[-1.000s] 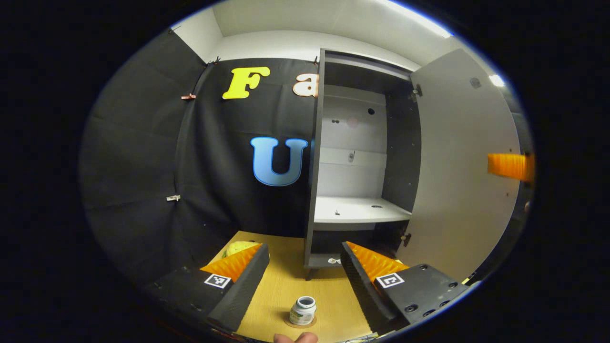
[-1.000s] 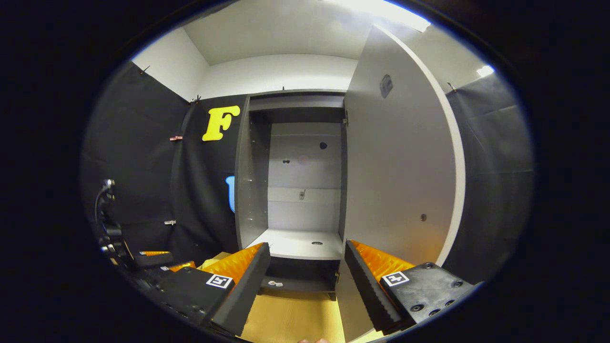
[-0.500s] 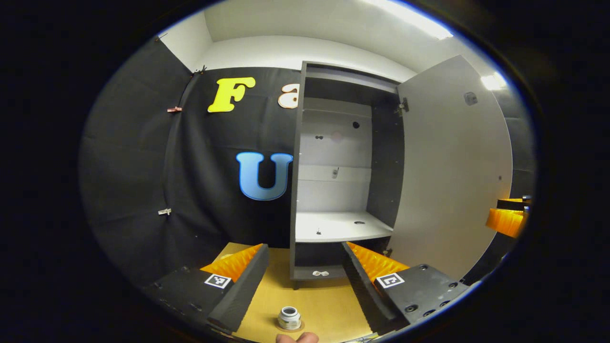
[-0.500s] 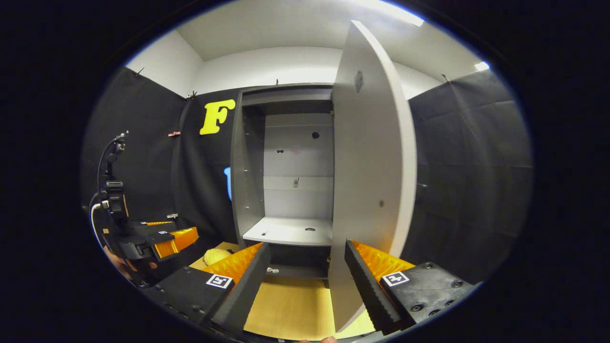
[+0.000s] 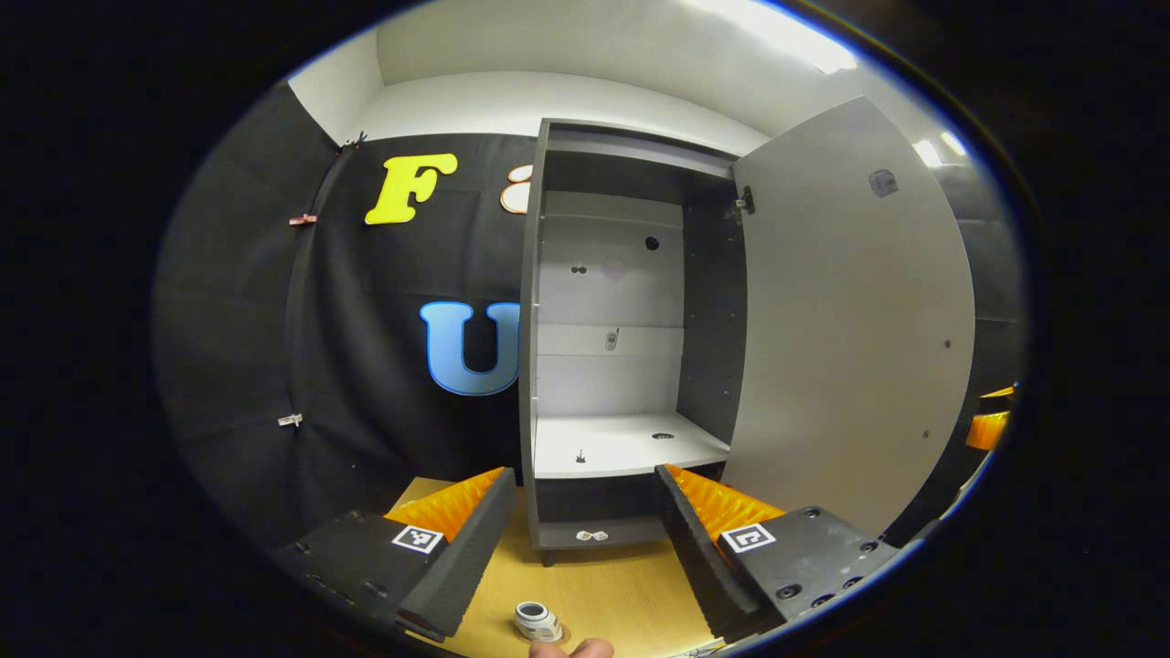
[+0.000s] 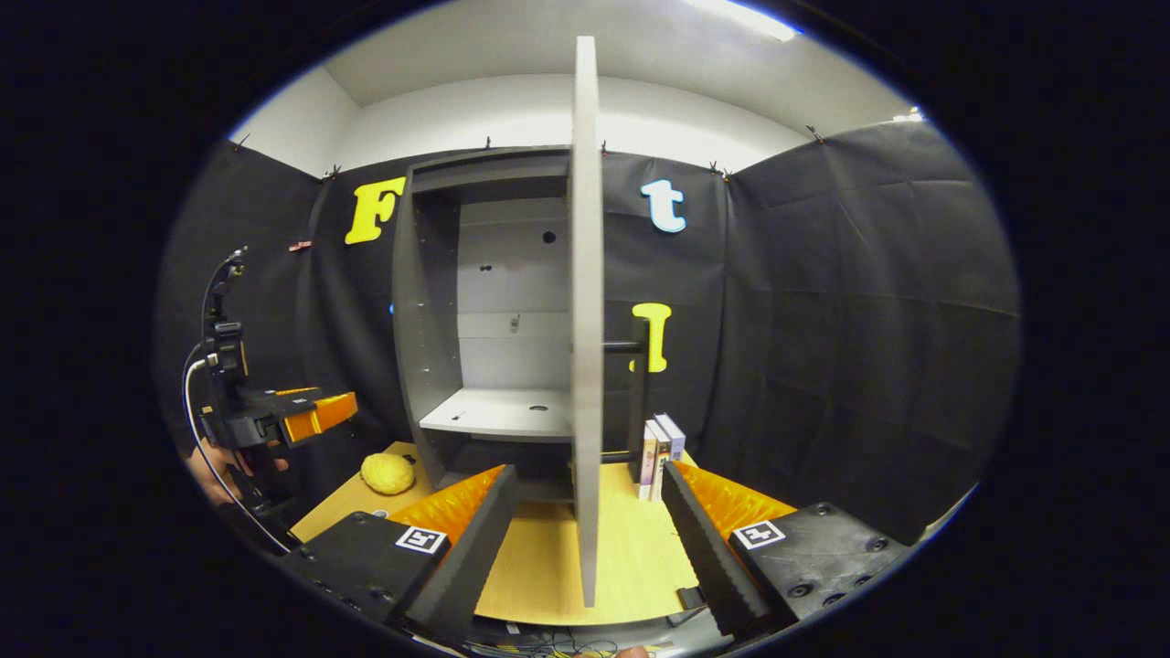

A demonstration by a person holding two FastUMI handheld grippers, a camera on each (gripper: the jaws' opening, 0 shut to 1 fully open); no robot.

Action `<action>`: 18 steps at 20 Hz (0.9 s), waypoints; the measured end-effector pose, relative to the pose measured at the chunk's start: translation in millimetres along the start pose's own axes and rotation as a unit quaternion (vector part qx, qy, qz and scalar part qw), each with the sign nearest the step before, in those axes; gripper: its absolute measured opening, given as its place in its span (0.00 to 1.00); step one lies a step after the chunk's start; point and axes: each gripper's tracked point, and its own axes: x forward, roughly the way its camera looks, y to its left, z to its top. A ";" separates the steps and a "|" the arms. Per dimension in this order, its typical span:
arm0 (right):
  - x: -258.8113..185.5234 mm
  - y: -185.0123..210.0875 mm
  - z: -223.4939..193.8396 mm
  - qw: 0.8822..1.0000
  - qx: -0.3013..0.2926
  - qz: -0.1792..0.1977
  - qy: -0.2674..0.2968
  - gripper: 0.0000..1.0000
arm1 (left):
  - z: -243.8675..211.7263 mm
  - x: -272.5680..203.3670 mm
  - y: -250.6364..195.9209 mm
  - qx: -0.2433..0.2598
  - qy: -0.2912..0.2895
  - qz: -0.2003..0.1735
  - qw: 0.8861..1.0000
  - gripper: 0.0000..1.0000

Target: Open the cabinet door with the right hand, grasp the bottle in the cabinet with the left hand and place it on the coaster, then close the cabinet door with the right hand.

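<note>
The small white bottle [image 5: 537, 621] stands on the round coaster [image 5: 563, 631] on the wooden table, at the very bottom of the left gripper view. My left gripper [image 5: 585, 539] is open and empty, above and behind the bottle. The grey cabinet [image 5: 622, 443] stands open, with a bare shelf. Its door [image 5: 850, 320] is swung out to the right. In the right gripper view the door [image 6: 585, 320] shows edge-on, dead ahead, with its dark bar handle [image 6: 637, 393] on the right side. My right gripper [image 6: 590, 539] is open and empty, short of the door's edge.
A yellow lump [image 6: 388, 472] lies on the table left of the cabinet. Two books [image 6: 660, 452] stand upright right of the door. The left gripper [image 6: 274, 416] and the hand holding it show at the left. Black cloth walls close in the booth.
The left gripper has drawn back from the bottle, which slid lower in its view. The right gripper has moved right, so the door now shows edge-on with its handle in sight.
</note>
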 end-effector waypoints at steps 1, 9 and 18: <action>5.3 -13.0 0.9 1.000 0.000 -0.012 0.000 0.98 | 0.1 0.8 -0.2 0.000 -0.001 -0.001 1.000 0.95; 51.8 -66.1 2.2 0.998 -0.002 -0.061 -0.001 0.99 | 0.3 -7.7 16.8 -0.002 -0.002 0.020 1.000 0.95; 45.5 -18.2 -1.2 0.999 0.005 -0.041 -0.006 0.94 | -5.2 -17.6 39.5 0.002 0.001 0.040 0.999 0.95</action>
